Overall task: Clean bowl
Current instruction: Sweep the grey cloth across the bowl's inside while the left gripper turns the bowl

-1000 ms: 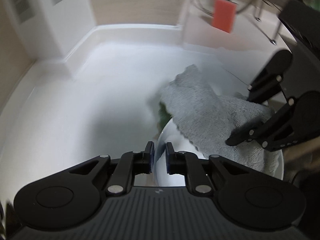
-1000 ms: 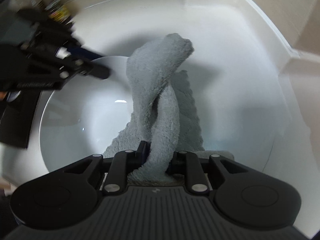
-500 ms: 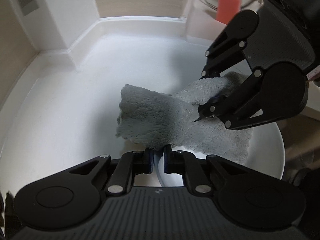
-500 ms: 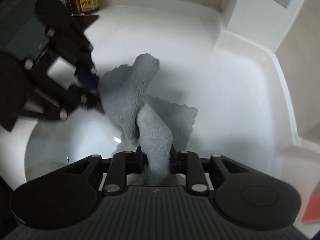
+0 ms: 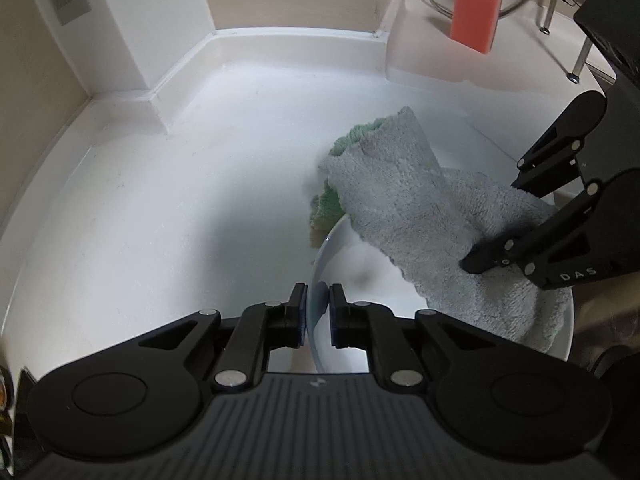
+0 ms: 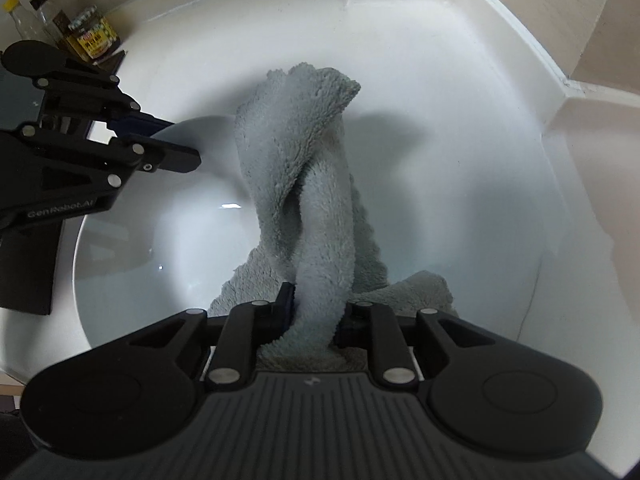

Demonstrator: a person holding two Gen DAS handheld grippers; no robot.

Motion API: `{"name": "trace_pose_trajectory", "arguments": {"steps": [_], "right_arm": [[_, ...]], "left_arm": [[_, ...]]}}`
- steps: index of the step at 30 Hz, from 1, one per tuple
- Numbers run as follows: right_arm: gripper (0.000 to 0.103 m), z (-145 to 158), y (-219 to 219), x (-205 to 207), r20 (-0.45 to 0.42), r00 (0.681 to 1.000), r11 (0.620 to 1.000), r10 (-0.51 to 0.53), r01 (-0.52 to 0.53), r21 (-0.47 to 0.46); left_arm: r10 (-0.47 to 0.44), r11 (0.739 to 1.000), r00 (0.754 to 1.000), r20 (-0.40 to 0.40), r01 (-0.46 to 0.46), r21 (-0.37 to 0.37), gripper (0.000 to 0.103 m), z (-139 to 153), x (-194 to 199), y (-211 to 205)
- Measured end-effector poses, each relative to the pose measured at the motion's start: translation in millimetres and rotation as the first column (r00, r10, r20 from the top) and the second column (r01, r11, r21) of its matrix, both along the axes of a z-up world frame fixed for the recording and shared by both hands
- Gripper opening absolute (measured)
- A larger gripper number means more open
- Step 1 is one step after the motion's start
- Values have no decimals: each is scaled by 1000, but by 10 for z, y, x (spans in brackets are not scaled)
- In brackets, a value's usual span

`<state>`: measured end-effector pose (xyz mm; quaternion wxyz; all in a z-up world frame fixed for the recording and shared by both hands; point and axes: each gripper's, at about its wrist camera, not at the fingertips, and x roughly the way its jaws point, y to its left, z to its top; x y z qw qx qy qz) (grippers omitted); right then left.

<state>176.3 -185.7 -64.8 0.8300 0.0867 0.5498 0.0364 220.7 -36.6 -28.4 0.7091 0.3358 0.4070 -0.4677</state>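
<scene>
A white bowl (image 5: 360, 280) sits tilted on the white counter. My left gripper (image 5: 318, 312) is shut on the bowl's rim, and it shows in the right wrist view (image 6: 176, 148) at the bowl's (image 6: 132, 248) far left edge. My right gripper (image 6: 316, 312) is shut on a grey fluffy cloth (image 6: 304, 152) that drapes into the bowl and over its far rim. In the left wrist view the right gripper (image 5: 492, 224) presses the cloth (image 5: 420, 208) into the bowl at the right. The cloth's underside shows green.
A pink sponge (image 5: 474, 16) and a wire rack (image 5: 560, 8) stand at the back right. Bottles and a jar (image 6: 90, 36) stand at the counter's back left. The counter's raised edge (image 5: 280, 38) and the wall close off the back.
My right gripper has swept the cloth back to the right side of the bowl, after being over its left part half a second ago. The left gripper keeps its hold on the rim.
</scene>
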Motion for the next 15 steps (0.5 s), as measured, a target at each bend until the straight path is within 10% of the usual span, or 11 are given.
{"name": "trace_pose_trajectory", "arguments": {"steps": [5,15], "right_arm": [[19,-6,-1,-64,1,996,996,87,-87,-24],[19,242,186,107,69,959,944,273,-254,-211]], "left_arm": [[-103,995,994,22,103,-14,12,-25,28,-48],[-5,1000,1000,4,5,-31,7,-24,-54,149]]}}
